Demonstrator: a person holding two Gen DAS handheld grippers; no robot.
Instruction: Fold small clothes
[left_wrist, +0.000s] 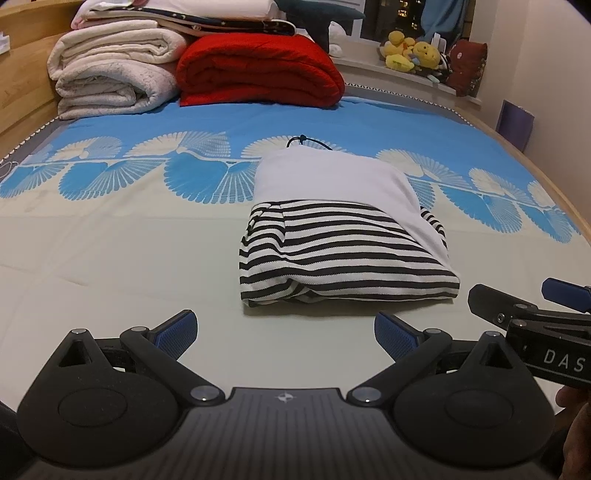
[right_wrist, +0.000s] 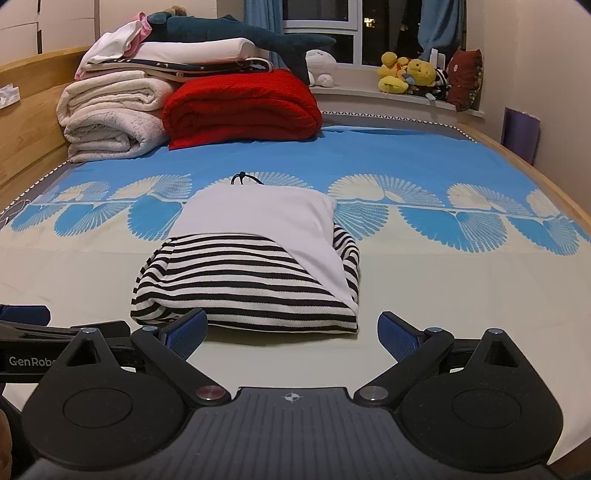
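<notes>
1. Striped garment (right_wrist: 243, 284) lay folded into a compact bundle mid-bed, white cloth (right_wrist: 258, 210) over it
2. Left gripper (left_wrist: 284, 332) and right gripper (right_wrist: 291, 332) both gaped, empty, just short of it
3. Folding looked finished; a black cord (right_wrist: 243, 178) possibly stuck out behind

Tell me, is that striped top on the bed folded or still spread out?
Folded. The striped top lies as a compact bundle with a rounded doubled front edge, a white garment lying over its back and right side.
</notes>
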